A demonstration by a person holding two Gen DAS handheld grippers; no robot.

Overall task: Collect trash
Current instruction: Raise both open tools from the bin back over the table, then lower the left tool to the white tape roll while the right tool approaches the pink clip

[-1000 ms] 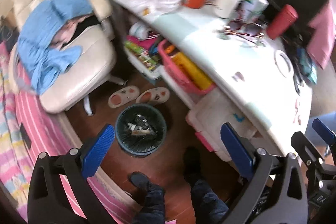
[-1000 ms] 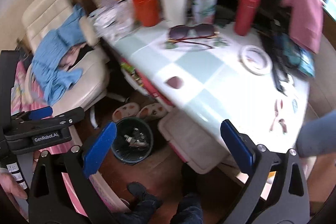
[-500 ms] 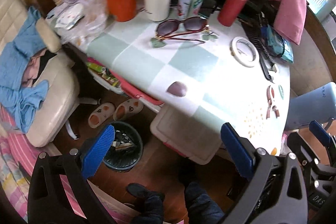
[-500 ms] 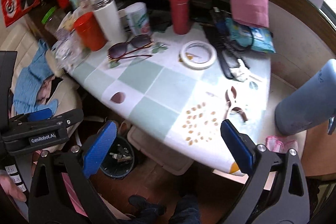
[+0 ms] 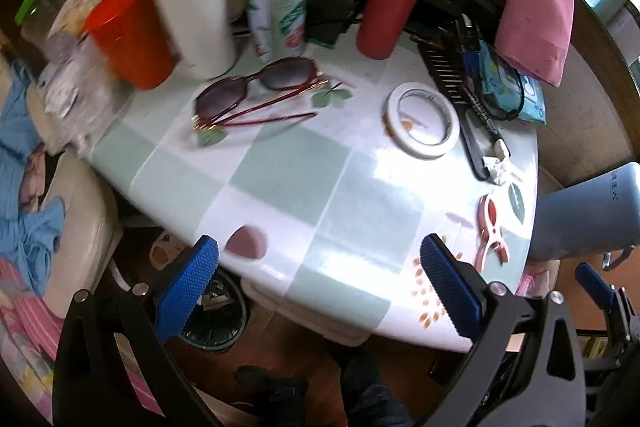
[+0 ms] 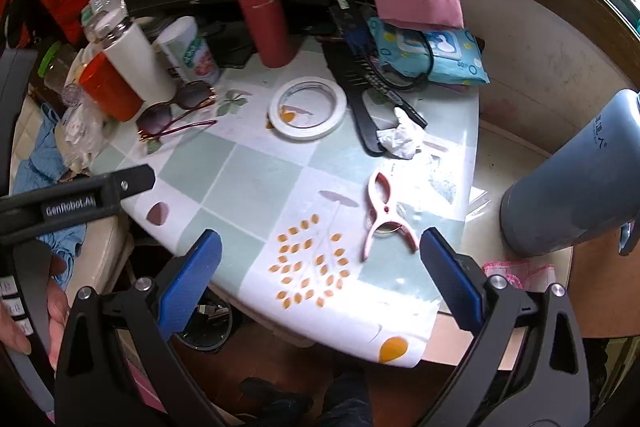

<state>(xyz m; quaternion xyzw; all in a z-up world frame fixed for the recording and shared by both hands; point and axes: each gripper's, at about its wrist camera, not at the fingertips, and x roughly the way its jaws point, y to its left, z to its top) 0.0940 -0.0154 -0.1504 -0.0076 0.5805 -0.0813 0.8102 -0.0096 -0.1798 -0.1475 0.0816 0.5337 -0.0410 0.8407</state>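
Observation:
A crumpled white tissue (image 6: pixel 402 139) lies on the checked table (image 6: pixel 256 187) by a black comb; it also shows in the left wrist view (image 5: pixel 498 167). A dark trash bin (image 5: pixel 218 315) with litter stands on the floor under the table's front edge, partly hidden in the right wrist view (image 6: pixel 208 327). My left gripper (image 5: pixel 320 287) is open and empty above the table's front edge. My right gripper (image 6: pixel 320 279) is open and empty, near a pink clothes peg (image 6: pixel 382 215), short of the tissue.
On the table stand a red flask (image 6: pixel 266 19), a white flask (image 6: pixel 136 59), an orange cup (image 6: pixel 108 91), sunglasses (image 6: pixel 172 111), a tape roll (image 6: pixel 308 107) and a wipes pack (image 6: pixel 432 55). A blue jug (image 6: pixel 580 179) stands at right. A cream chair (image 5: pixel 76 211) is at left.
Both grippers have swung up and right from the floor bin toward the tabletop. The tissue and peg have come into view. Both stay open.

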